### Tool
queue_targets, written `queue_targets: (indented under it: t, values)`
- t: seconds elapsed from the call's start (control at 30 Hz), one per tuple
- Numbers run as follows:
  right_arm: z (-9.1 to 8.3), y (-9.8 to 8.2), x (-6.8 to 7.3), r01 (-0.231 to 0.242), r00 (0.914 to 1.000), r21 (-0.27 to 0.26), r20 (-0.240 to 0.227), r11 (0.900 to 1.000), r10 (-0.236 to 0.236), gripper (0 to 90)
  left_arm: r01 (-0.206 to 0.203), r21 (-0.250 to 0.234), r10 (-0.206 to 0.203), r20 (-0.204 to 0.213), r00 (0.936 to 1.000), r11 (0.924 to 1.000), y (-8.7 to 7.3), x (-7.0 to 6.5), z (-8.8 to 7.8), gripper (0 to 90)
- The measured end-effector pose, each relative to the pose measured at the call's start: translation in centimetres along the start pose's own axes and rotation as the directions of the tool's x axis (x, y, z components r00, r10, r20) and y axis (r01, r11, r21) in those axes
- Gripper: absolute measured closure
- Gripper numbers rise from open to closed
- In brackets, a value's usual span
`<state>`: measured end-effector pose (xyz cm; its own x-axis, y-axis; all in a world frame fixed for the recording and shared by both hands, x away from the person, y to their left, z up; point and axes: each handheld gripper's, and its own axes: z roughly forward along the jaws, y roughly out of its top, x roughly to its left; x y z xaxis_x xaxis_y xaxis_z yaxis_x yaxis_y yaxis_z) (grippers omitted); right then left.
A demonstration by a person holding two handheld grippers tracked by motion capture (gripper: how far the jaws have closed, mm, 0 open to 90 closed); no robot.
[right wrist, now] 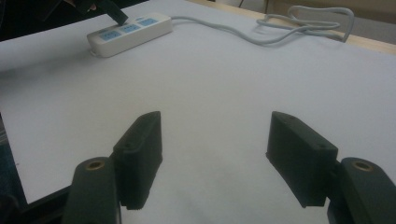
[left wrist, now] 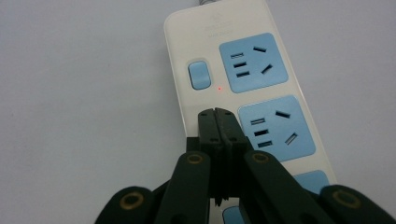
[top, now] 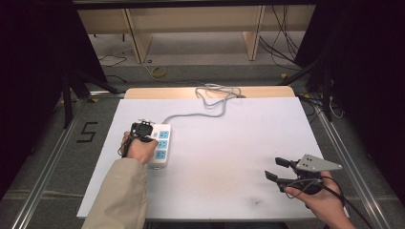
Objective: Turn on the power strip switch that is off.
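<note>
While the left gripper [left wrist: 218,113] hangs clenched over the power strip [left wrist: 243,93], its red light [left wrist: 220,88] shows; the right gripper [right wrist: 215,154] rests released.

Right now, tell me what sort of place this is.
Probably a lab recording bench: a white table framed by metal rails, loose cables on the floor, and a power strip for practice.

A black figure "5" [top: 87,132] is marked on the grey floor [top: 45,157] beside the left edge of the table [top: 229,191], near its far left corner. Faint embossed lettering [left wrist: 215,26] stands on the far end of the white power strip [left wrist: 187,42], above its blue switch [left wrist: 198,74]; it is too small to read.
</note>
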<state>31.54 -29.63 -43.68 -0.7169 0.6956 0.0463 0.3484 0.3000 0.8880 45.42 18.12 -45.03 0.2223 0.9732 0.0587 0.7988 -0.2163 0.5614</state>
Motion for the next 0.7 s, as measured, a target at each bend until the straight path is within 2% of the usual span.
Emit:
queue_targets:
  t: [0.23, 0.7]
  values:
    - [-0.02, 0.01, 0.01, 0.002, 1.0000, 0.001, -0.001, 1.000, -0.002, 35.9, -0.011, 0.002, 0.011, -0.009, 0.9999, 0.9999, 0.03, -0.12, 0.00, 90.0]
    - [0.01, 0.01, -0.08, 0.002, 1.0000, 0.004, -0.001, 1.000, -0.002, 36.0, -0.021, -0.021, 0.020, -0.002, 0.9998, 0.9996, -0.03, 0.13, 0.10, 89.9]
